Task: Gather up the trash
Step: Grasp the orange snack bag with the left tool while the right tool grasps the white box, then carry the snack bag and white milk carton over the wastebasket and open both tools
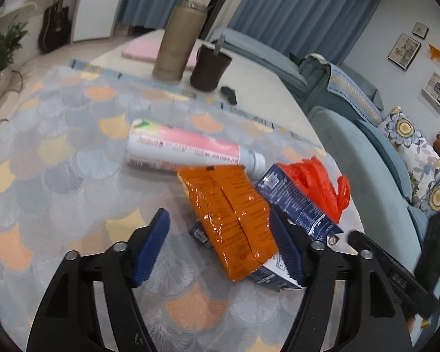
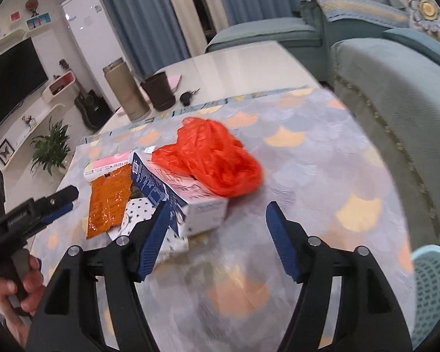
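A pile of trash lies on the patterned tablecloth (image 1: 58,152). An orange snack wrapper (image 1: 231,220) lies on a blue and white carton (image 1: 302,205), with a red plastic bag (image 1: 316,182) behind and a pink and white bottle (image 1: 187,149) on its side. My left gripper (image 1: 220,237) is open, its jaws either side of the wrapper's near end. In the right wrist view my right gripper (image 2: 217,220) is open and empty just in front of the carton (image 2: 184,196); the red bag (image 2: 214,158), the wrapper (image 2: 108,202) and the left gripper (image 2: 58,202) show too.
A tan cylinder (image 1: 179,41), a dark cup (image 1: 209,67), a pink pad (image 1: 140,50) and a small black object (image 1: 228,94) sit at the table's far end. A teal sofa (image 2: 396,94) runs along the right. A light blue mesh basket (image 2: 431,287) stands by the table's near right.
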The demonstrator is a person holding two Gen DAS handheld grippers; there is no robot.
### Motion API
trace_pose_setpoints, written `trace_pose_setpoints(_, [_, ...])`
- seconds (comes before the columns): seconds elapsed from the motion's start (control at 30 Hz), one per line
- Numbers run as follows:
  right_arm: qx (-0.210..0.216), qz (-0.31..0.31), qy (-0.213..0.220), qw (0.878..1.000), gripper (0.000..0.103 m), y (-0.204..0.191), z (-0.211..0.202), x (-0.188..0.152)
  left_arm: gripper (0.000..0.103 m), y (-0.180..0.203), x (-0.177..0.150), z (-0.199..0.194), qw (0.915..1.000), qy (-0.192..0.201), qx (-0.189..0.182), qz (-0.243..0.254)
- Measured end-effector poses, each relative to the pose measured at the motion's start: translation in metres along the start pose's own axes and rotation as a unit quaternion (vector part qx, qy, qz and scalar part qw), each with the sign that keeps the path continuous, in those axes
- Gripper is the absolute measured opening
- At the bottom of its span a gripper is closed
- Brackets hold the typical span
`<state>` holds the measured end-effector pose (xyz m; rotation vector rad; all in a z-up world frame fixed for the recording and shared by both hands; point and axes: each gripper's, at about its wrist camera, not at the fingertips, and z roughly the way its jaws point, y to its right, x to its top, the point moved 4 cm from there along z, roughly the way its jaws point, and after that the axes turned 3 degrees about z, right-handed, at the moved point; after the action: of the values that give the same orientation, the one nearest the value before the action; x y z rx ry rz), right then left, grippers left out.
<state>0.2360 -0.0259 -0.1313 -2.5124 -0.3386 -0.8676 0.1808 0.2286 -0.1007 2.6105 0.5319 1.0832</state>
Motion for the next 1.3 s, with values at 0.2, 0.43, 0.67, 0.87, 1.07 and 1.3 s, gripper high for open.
trace_pose_setpoints(0.2, [0.044,0.04,-0.044,0.997,0.071,0.006,0.043,0.005,0.07,-0.004,-0.007,0.023,0.9984,-0.034,-0.032,-0.034])
trace_pose_setpoints(0.43, [0.081,0.037,-0.059,0.994,0.07,-0.002,0.055,0.009,0.036,0.002,-0.012,0.034,0.9983,-0.054,-0.015,-0.02])
trace_pose_setpoints(0.67, [0.066,-0.019,-0.04,0.997,0.054,-0.023,0.031,-0.004,0.003,0.013,-0.007,0.004,0.9997,-0.019,-0.008,0.015])
trace_pose_setpoints(0.87, [-0.023,-0.071,0.009,0.997,0.054,-0.02,-0.026,-0.03,0.0,0.049,-0.01,-0.03,0.996,0.02,-0.044,0.076])
trace_pose_setpoints(1.07, [-0.14,-0.055,0.038,0.988,0.054,0.026,-0.089,-0.077,0.0,0.089,-0.024,-0.04,0.9891,0.034,-0.091,0.111])
trace_pose_setpoints(1.3, [-0.131,-0.007,-0.023,0.991,0.058,0.047,-0.104,-0.122,0.0,0.126,-0.037,-0.036,0.9838,0.024,-0.119,0.132])
